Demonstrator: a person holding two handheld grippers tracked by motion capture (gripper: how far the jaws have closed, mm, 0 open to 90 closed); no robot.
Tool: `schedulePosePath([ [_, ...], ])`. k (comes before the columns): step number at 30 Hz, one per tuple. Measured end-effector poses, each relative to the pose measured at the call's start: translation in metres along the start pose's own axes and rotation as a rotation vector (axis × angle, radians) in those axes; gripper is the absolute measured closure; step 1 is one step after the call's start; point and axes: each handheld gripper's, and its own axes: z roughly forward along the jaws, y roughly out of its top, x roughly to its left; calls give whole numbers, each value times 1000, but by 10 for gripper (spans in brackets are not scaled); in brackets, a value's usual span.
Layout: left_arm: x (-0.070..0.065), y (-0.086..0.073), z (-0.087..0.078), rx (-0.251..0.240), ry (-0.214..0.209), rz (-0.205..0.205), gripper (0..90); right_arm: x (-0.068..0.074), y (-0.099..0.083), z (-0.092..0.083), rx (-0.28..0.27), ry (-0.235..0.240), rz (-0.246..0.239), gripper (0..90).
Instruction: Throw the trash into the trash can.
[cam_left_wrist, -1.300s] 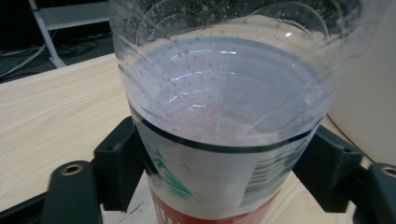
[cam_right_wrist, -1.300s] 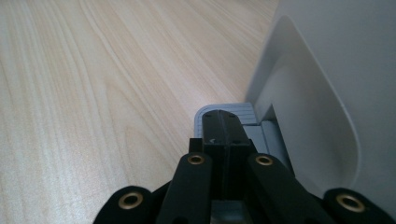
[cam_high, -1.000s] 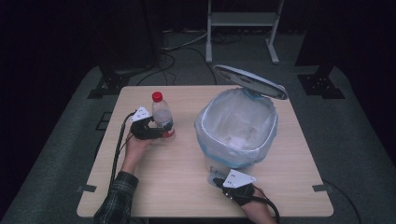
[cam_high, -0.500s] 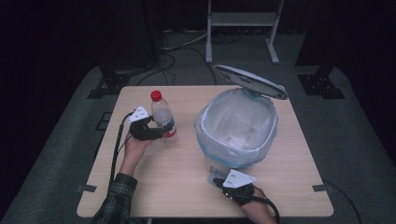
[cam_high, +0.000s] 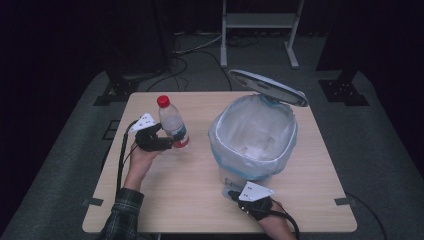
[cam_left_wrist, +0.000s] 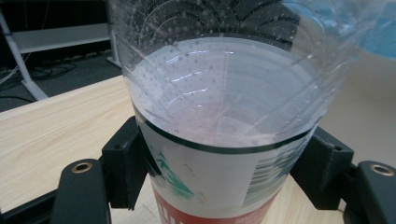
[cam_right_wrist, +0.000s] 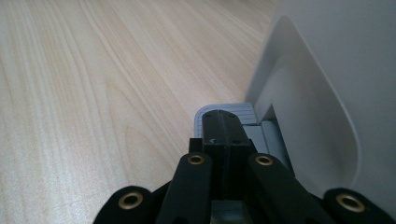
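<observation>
Setup: wooden table (cam_high: 165, 200) under a dark room, person working from the near edge with a gripper in each hand.

Bottle: clear plastic water bottle (cam_high: 173, 126) with a red cap and a red-and-white label. It sits over the left half of the table, tilted a bit so the cap leans to the far left. Looks lifted off the tabletop, though I can't be totally sure from the high view. There's some liquid in it, you can see it in the left gripper view (cam_left_wrist: 219, 121).

Left gripper: the left gripper (cam_high: 172, 143) is clamped on the bottle down at the label band, one black jaw pressed on each side. Jaws only as wide as the bottle itself, nothing loose about it. In its own view (cam_left_wrist: 219, 186) the pads hug the label on both sides.

Bin: white pedal bin (cam_high: 255, 145) on the right half of the table, lined with a clear bag, lid (cam_high: 267, 86) tipped up at the far side. Well apart from the bottle.

Right gripper: the right gripper (cam_high: 235, 192) is at the near foot of the bin. Its own view (cam_right_wrist: 224, 128) shows the jaws squeezed right together, holding nothing, with the tips resting down on the grey pedal (cam_right_wrist: 205, 113).

Floor: grey carpet, cables (cam_high: 195, 50) and a metal stand (cam_high: 260, 20) at the far side.
</observation>
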Motion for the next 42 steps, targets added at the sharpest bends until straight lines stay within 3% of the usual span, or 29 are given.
schedulePosePath([
  [19,-12,22,-16,-67,-73,-30,279,0,0,0,-1,0,1,900],
  [42,-35,54,-34,-157,-147,-11,280,0,0,0,-9,1,-4,900],
])
